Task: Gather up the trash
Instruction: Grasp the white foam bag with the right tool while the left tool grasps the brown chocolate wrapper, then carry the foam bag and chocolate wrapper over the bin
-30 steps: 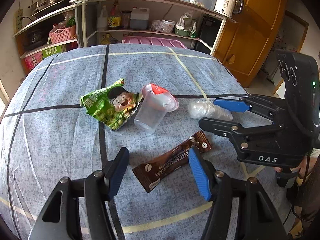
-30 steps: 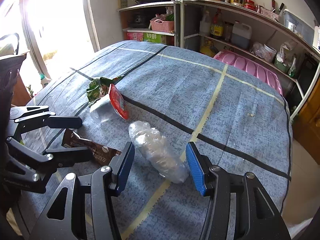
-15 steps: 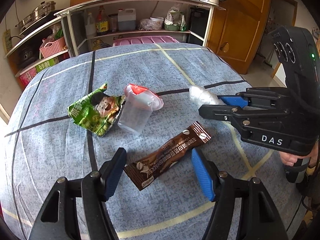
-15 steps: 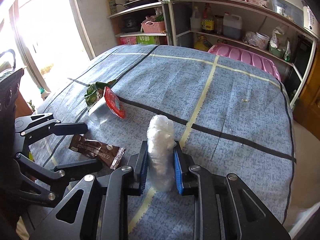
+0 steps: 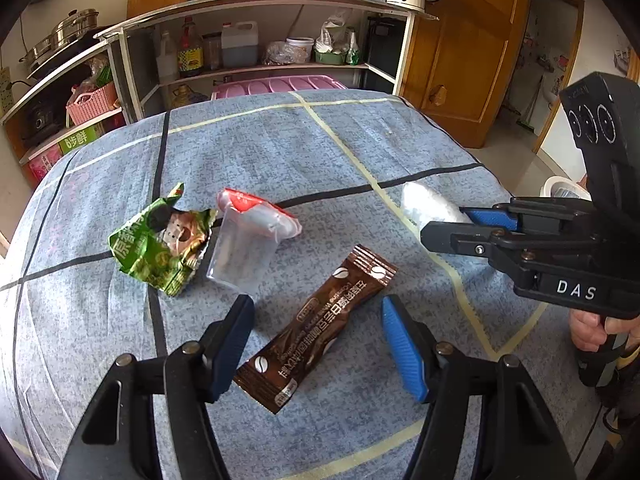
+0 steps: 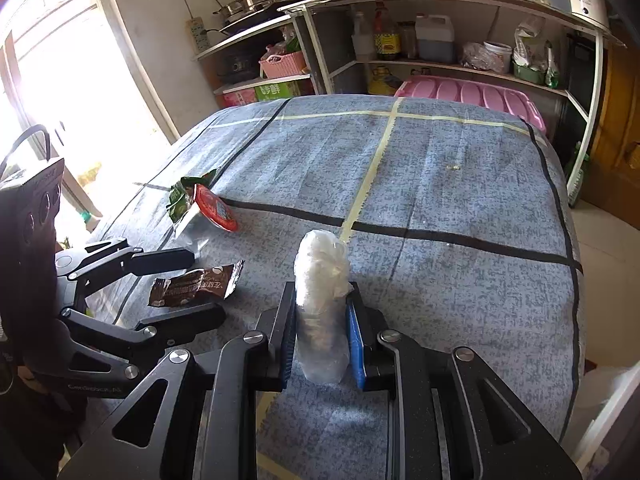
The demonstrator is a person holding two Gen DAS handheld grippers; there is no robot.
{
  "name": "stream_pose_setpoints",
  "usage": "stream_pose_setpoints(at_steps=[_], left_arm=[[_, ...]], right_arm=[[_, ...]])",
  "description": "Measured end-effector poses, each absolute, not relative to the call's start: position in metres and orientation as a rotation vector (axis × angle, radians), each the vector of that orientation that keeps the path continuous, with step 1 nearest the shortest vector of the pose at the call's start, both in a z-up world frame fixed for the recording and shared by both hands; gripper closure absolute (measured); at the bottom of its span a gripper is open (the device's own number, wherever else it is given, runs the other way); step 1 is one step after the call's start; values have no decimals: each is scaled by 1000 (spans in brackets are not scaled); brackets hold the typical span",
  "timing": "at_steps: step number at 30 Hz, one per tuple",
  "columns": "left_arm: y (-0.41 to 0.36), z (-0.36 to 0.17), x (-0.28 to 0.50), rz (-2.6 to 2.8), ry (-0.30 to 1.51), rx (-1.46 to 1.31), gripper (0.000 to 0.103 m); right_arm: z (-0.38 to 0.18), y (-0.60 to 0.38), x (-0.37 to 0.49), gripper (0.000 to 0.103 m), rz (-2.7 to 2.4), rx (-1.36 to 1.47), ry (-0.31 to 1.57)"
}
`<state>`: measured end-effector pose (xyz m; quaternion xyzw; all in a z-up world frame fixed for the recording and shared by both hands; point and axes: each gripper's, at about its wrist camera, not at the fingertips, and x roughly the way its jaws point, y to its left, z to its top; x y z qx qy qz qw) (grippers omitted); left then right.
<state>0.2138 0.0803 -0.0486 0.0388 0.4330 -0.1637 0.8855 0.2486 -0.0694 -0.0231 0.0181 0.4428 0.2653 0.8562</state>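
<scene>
On the blue-grey tablecloth [image 5: 280,152], the right gripper [image 6: 322,336] is clamped on a crumpled clear plastic bag [image 6: 322,280]; the left gripper [image 5: 316,344] stands apart around a brown coffee sachet [image 5: 320,320].

1. Tablecloth [image 5: 280,152]: mottled blue-grey, crossed by black and pale yellow lines.
2. Snack wrapper [image 5: 160,240]: green.
3. Sachet [image 5: 316,324]: dark brown, white lettering.
4. Cup [image 5: 244,248]: clear, red lid.
5. Crumpled plastic [image 6: 322,280]: translucent white.
6. Gripper pads [image 5: 404,352]: blue.
</scene>
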Motion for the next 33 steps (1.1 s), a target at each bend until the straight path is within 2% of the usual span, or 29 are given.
stream_pose_setpoints(at_steps=[3, 5, 11, 12, 33], left_arm=[[78, -48, 213, -318, 904, 97, 46], [79, -47, 212, -317, 906, 89, 56], [77, -46, 209, -294, 920, 99, 78], [77, -45, 208, -292, 922, 96, 79], [48, -6, 167, -293, 856, 74, 80]], right_arm=[[-21, -72, 246, 80, 553, 48, 924], [-20, -74, 244, 80, 553, 54, 920], [-17, -80, 235, 80, 544, 66, 914], [-17, -79, 233, 80, 543, 69, 914], [18, -113, 185, 80, 493, 134, 834]])
